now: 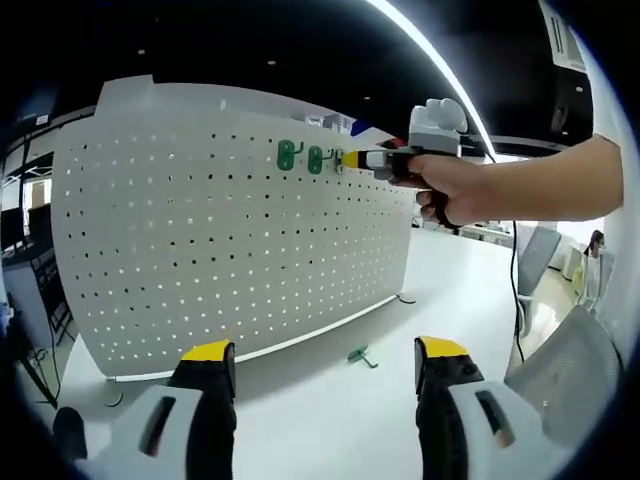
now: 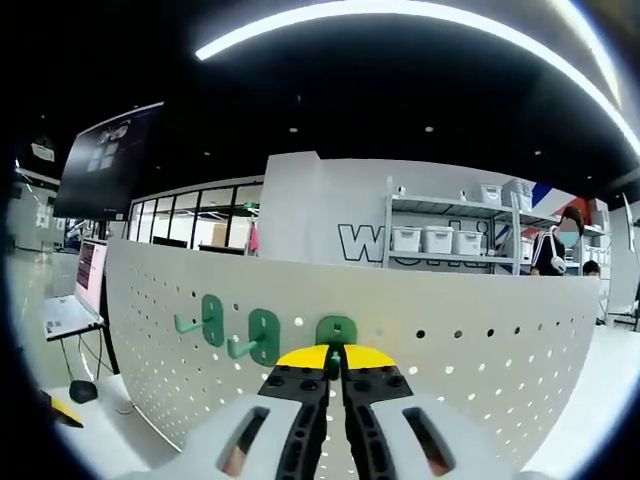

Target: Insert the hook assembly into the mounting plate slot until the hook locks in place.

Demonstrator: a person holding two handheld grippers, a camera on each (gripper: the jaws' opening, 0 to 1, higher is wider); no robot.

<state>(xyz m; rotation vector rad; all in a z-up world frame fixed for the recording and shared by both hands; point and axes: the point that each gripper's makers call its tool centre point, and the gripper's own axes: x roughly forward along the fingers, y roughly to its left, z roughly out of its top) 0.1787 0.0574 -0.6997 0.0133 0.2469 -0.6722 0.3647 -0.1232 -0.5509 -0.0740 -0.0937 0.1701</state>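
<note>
A white pegboard mounting plate [image 1: 220, 240] stands upright on the table. Two green hooks [image 1: 288, 155] [image 1: 315, 160] hang in its top rows. A hand holds my right gripper [image 1: 352, 160] against the board just right of them. In the right gripper view the same two hooks [image 2: 210, 320] [image 2: 260, 335] sit left of a third green hook [image 2: 337, 333], which rests against the plate [image 2: 480, 350]. My right gripper [image 2: 335, 358] is shut on that third hook. Another green hook [image 1: 360, 355] lies on the table by the board's foot. My left gripper [image 1: 325, 350] is open and holds nothing.
The white table [image 1: 450, 290] stretches right of the board. A grey chair [image 1: 575, 365] stands at its right edge. Past the board's left end are a laptop [image 2: 78, 295] and a mouse [image 2: 83, 390]. Shelves with bins [image 2: 440, 240] and a person [image 2: 555, 248] are far behind.
</note>
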